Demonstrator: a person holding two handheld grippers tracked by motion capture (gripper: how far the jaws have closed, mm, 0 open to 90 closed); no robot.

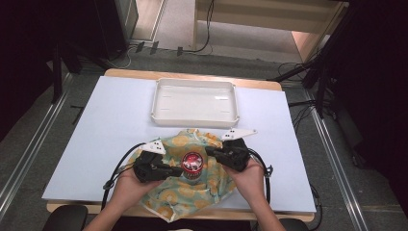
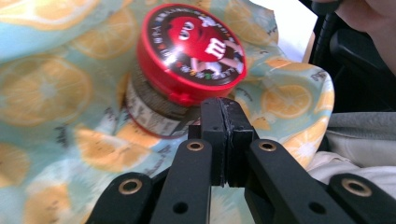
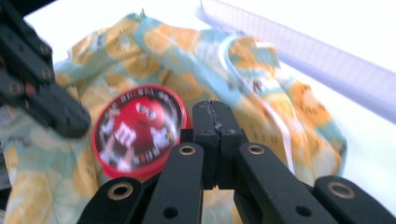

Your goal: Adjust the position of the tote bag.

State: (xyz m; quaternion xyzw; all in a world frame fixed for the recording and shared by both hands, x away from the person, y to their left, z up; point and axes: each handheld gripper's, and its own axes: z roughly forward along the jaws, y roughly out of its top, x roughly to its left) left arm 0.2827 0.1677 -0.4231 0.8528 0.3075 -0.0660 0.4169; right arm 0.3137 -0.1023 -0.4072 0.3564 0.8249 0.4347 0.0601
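Candy jar (image 1: 192, 165) with a red lid is seen standing upright on an orange-print cloth (image 1: 208, 191) at the near edge of the worktop (image 1: 115, 125), flanked by the left gripper (image 1: 177, 170) and right gripper (image 1: 210, 151). Both sets of fingers (image 2: 223, 135) are pressed fully together with nothing held, seemingly poised to wrap it. A white tray (image 1: 195, 102) is left unused beyond.

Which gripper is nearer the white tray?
The right gripper. It sits higher up the orange-print cloth, closer to the tray, while the left gripper hangs lower, beside the red-lidded jar.
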